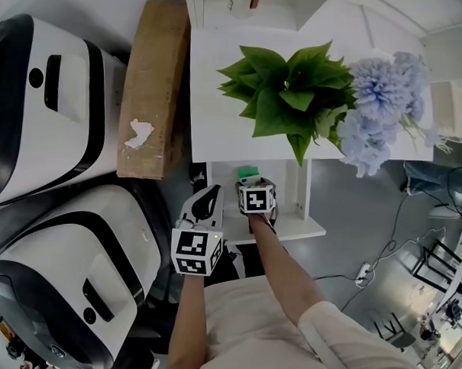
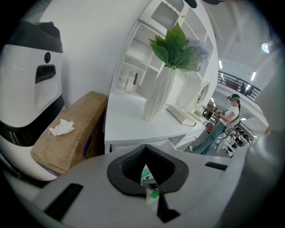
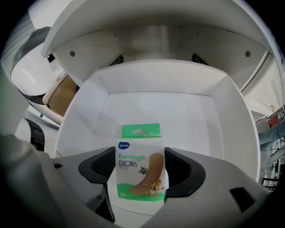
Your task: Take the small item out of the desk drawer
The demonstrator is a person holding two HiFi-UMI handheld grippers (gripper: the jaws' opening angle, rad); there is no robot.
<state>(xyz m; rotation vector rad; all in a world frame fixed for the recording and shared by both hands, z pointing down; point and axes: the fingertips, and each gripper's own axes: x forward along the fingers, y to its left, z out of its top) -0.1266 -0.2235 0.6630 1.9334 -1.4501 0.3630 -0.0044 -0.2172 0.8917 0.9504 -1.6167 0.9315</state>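
A small green and white bandage box [image 3: 140, 171] lies flat on the floor of the open white drawer [image 3: 187, 116], under the white desk [image 1: 212, 104]. My right gripper [image 3: 140, 178] points steeply down into the drawer, and its black pads [image 3: 180, 171] touch the box on both sides. From the head view only a green corner of the box [image 1: 249, 172] shows above that gripper [image 1: 254, 188]. My left gripper [image 1: 208, 196] hovers just left of the drawer [image 1: 302, 226] with its jaws together. In the left gripper view, the left gripper [image 2: 149, 171] leaves only a thin slit.
A cardboard box [image 1: 154, 91] leans left of the desk, beside two big white and black machines [image 1: 44, 104] [image 1: 82, 278]. A vase of green leaves [image 1: 288, 93] and blue flowers [image 1: 380, 97] stands on the desk. Cables [image 1: 365, 273] lie on the floor to the right. A person [image 2: 225, 120] stands far off.
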